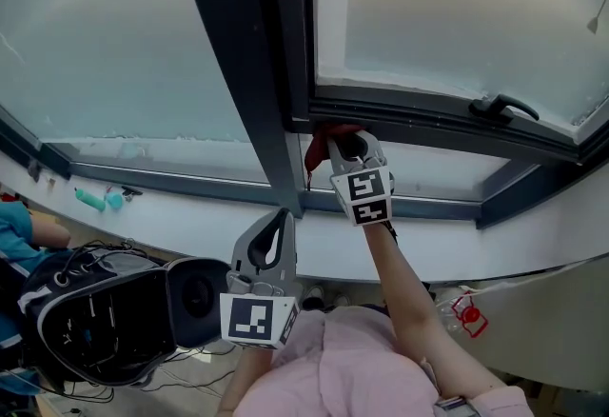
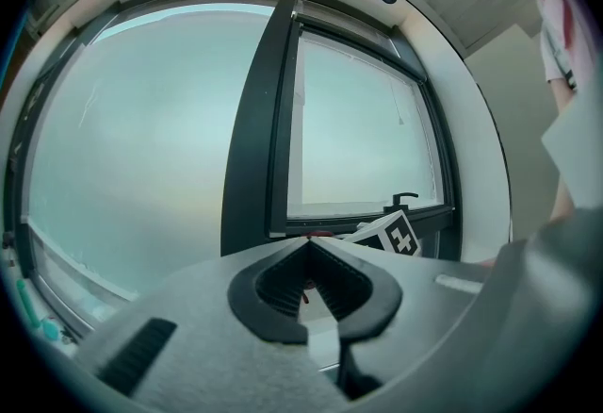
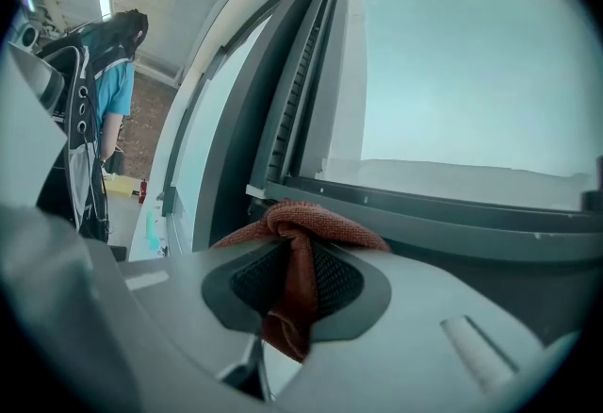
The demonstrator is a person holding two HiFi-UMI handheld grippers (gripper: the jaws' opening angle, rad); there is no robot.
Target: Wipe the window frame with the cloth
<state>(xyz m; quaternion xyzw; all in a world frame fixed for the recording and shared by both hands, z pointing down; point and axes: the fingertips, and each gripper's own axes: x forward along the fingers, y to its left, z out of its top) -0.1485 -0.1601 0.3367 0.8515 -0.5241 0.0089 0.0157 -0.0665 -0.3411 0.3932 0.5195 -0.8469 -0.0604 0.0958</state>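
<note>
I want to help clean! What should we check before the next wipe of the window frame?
1. Cloth pinched in right tool: ok.
2. Cloth up at the window frame corner: ok.
3. Cloth pressing on the frame: cannot tell.
4. Left tool shut, empty, low and away from the frame: ok.
5. Way along the frame clear: not ok, a handle sticks up farther along.
</note>
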